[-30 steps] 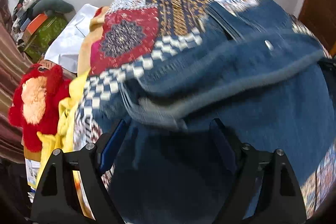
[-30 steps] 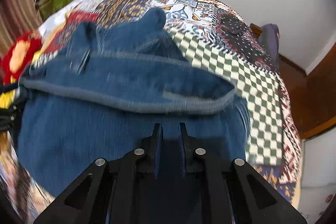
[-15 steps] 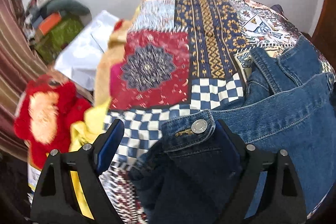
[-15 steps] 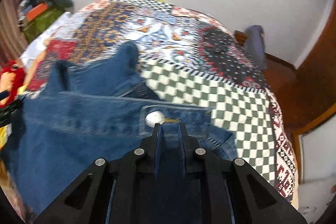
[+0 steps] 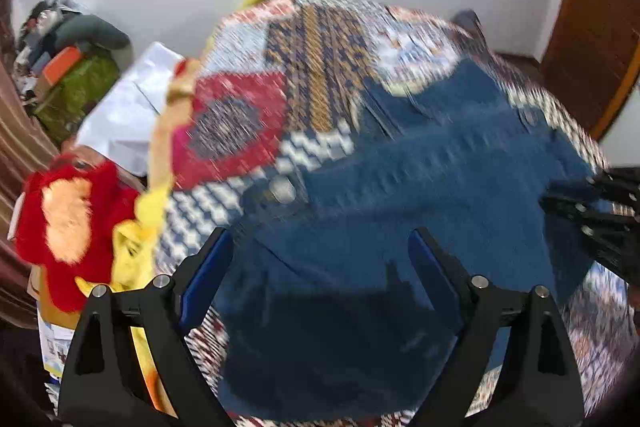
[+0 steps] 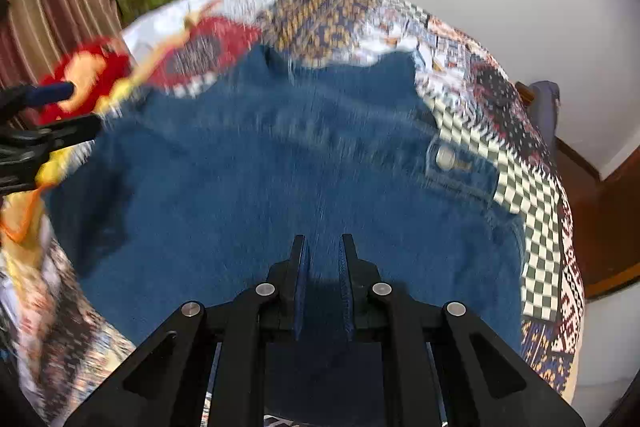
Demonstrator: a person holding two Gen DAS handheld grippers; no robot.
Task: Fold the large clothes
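Observation:
Blue jeans (image 5: 420, 195) lie spread on a patchwork bedspread (image 5: 312, 67), blurred by motion; the waistband button (image 5: 282, 189) shows near the left edge. My left gripper (image 5: 320, 259) is open, its blue pads wide apart above the denim. In the right wrist view the jeans (image 6: 280, 167) fill the middle, with a button (image 6: 445, 158) at the right. My right gripper (image 6: 323, 259) has its jaws nearly closed with a narrow gap; whether cloth is pinched is unclear. It also appears at the right edge of the left wrist view (image 5: 592, 203).
A red plush toy (image 5: 68, 215) and yellow cloth (image 5: 136, 247) sit off the bed's left side. White sheets (image 5: 128, 111) and a pile of bags (image 5: 76, 67) lie by the wall. A wooden door (image 5: 596, 27) stands at the right.
Both grippers have pulled back and up. The jeans dropped from the raised fold to lie flatter on the bed. The left gripper stayed open; the right jaws have parted slightly.

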